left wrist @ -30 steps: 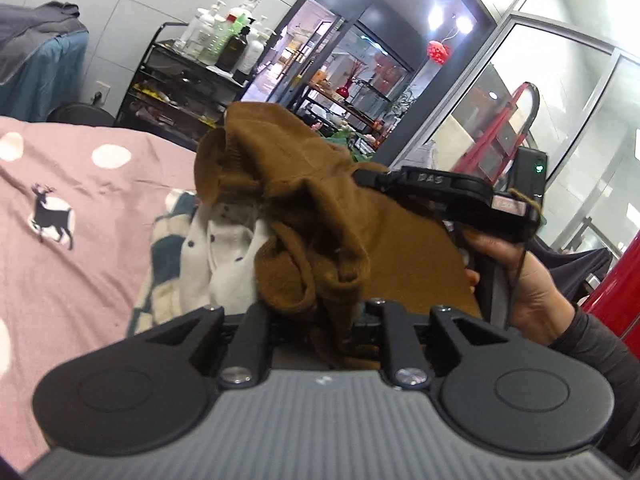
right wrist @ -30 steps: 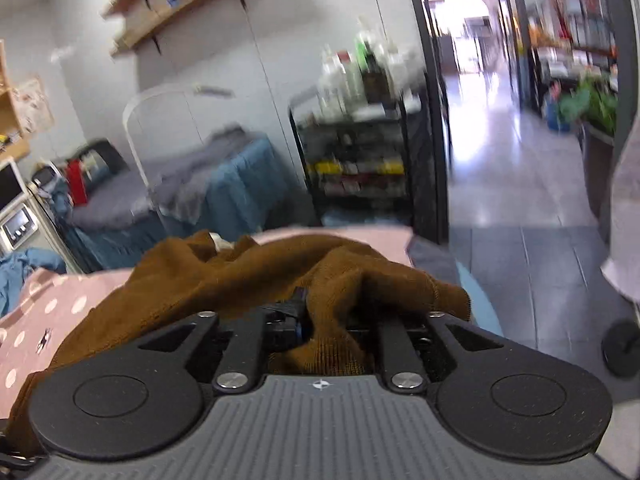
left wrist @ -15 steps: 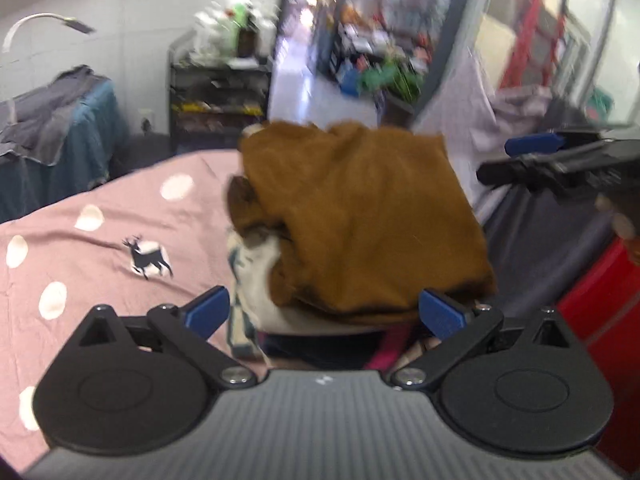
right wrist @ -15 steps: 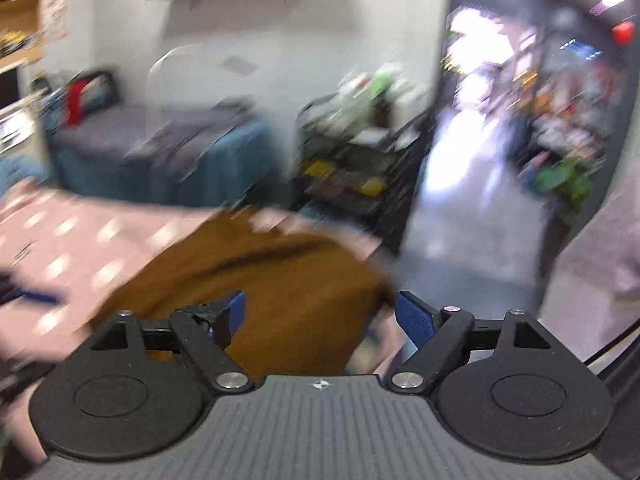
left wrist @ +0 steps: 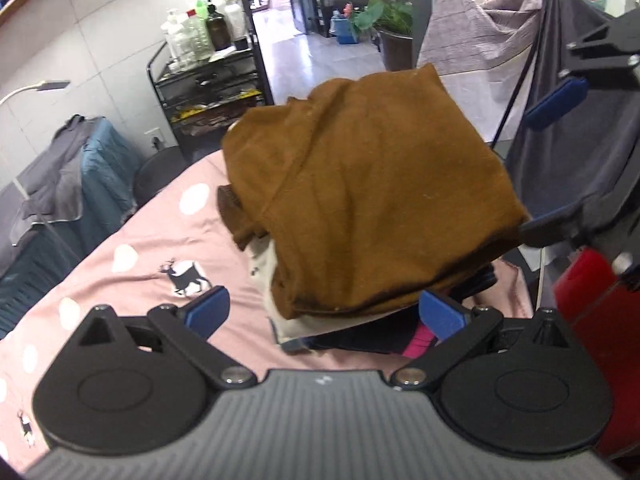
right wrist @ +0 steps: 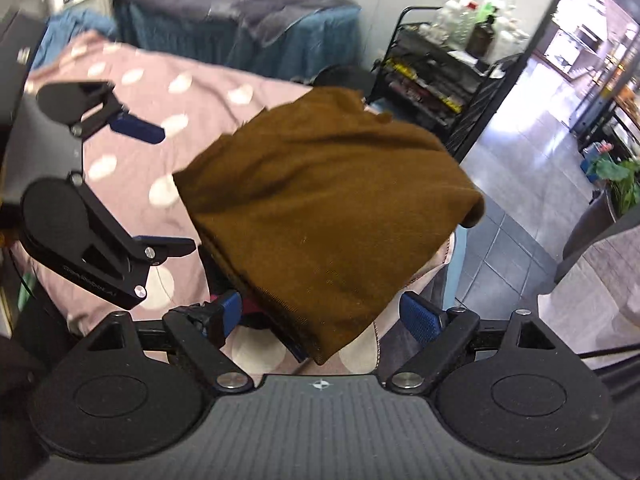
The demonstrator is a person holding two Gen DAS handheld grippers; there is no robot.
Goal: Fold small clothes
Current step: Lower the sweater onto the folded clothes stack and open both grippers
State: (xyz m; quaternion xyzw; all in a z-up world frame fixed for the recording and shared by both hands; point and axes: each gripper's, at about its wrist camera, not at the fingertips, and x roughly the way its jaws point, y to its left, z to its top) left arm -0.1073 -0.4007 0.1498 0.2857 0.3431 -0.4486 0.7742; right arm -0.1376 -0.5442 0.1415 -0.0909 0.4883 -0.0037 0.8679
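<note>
Two open grippers beside brown garment (left wrist: 372,200)

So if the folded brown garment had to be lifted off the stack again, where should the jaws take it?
Take the brown garment at its near folded edge, coming in low from the left gripper side. That edge overhangs the paler clothes beneath, so it probably lifts alone.

A black wire cart (left wrist: 208,92) holds bottles (left wrist: 200,28) beside a potted plant (left wrist: 384,20).

Both hand-held grippers — left (left wrist: 324,316), right (right wrist: 320,316) — have released the brown garment (left wrist: 372,208), now folded atop the pile.
</note>
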